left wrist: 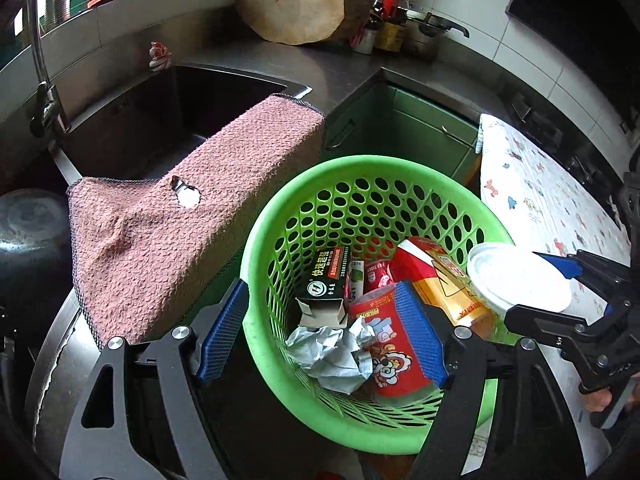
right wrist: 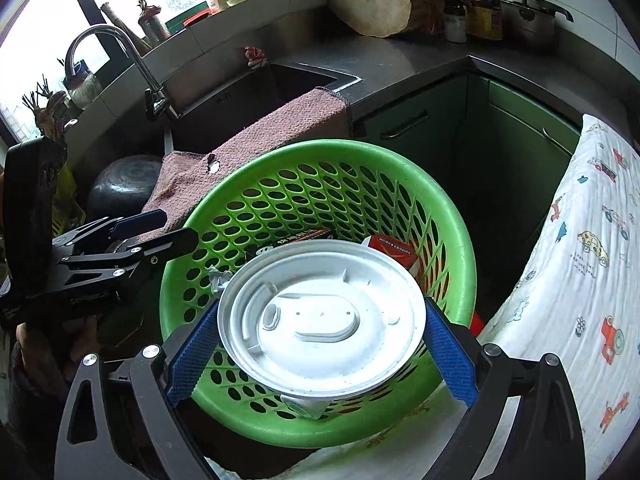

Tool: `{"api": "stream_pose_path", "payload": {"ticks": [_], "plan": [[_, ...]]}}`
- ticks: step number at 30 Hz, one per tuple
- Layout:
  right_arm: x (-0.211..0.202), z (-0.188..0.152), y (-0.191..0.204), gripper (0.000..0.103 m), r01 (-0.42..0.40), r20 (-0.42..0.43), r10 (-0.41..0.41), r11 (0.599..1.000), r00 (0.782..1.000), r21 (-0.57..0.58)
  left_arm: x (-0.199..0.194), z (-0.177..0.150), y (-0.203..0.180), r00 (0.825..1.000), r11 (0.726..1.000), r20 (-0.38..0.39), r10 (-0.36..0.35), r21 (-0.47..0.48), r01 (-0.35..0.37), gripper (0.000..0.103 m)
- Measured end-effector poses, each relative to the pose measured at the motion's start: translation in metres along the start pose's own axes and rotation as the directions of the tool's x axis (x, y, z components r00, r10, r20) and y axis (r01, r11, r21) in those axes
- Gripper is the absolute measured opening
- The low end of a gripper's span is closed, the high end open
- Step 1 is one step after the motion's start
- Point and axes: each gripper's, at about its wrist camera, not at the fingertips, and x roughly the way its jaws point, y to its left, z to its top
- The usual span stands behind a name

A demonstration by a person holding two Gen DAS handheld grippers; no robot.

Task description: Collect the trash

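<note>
Left wrist view first: the left gripper (left wrist: 322, 330) hung with its jaws spread wide and nothing between them, one blue pad outside the green basket (left wrist: 264, 240) and the other over its inside. Down in the basket lay a dark carton (left wrist: 326, 280), crumpled paper (left wrist: 334, 354), a red can (left wrist: 394, 354) and a red-and-yellow packet (left wrist: 444, 276). A pink towel (left wrist: 192, 216) draped from the sink (left wrist: 160, 116) edge, just beside the basket. At the right, the right gripper (left wrist: 560, 292) held a white lidded cup (left wrist: 518, 282) over the basket's rim.

Right wrist view: the right gripper (right wrist: 322, 346) was clamped on the cup (right wrist: 322, 320), pads pressed to both sides below the lid, the cup poised above the basket (right wrist: 456, 248). A patterned cloth (right wrist: 576, 272) lay to the right, the left gripper (right wrist: 160, 230) at the far left.
</note>
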Motion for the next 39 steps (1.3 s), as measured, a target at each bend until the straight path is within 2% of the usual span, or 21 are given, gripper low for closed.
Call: {"api": "stream_pose_path", "payload": {"ticks": [13,17,19,26,34,39], "plan": [[-0.026,-0.012,0.012,0.093,0.017,0.024,-0.016,0.999,1.0,-0.035,-0.025,-0.016,0.006,0.999,1.0,0.031,0.009,-0.021,-0.009,0.083],[-0.039,-0.021,0.015,0.093,0.026,0.038,-0.024,0.999,0.999,-0.044,-0.034,-0.023,0.004,0.999,1.0,0.039,0.01,-0.021,-0.009,0.084],[-0.045,-0.026,0.017,0.093,0.032,0.043,-0.03,0.998,0.999,-0.048,-0.038,-0.027,0.004,0.999,1.0,0.041,0.009,-0.031,-0.007,0.089],[-0.063,-0.05,0.022,0.093,0.057,0.059,-0.054,0.998,0.997,-0.038,-0.049,-0.041,-0.003,0.999,0.999,0.048,0.012,-0.034,-0.01,0.09],[-0.082,-0.076,0.018,0.093,0.107,0.076,-0.107,0.994,0.991,0.0,-0.076,-0.057,-0.017,0.995,0.999,0.096,0.026,-0.021,-0.024,0.096],[-0.095,-0.093,0.014,0.093,0.177,0.083,-0.178,0.984,0.981,0.02,-0.09,-0.068,-0.035,0.992,1.0,0.119,0.031,0.003,-0.031,0.096]]}}
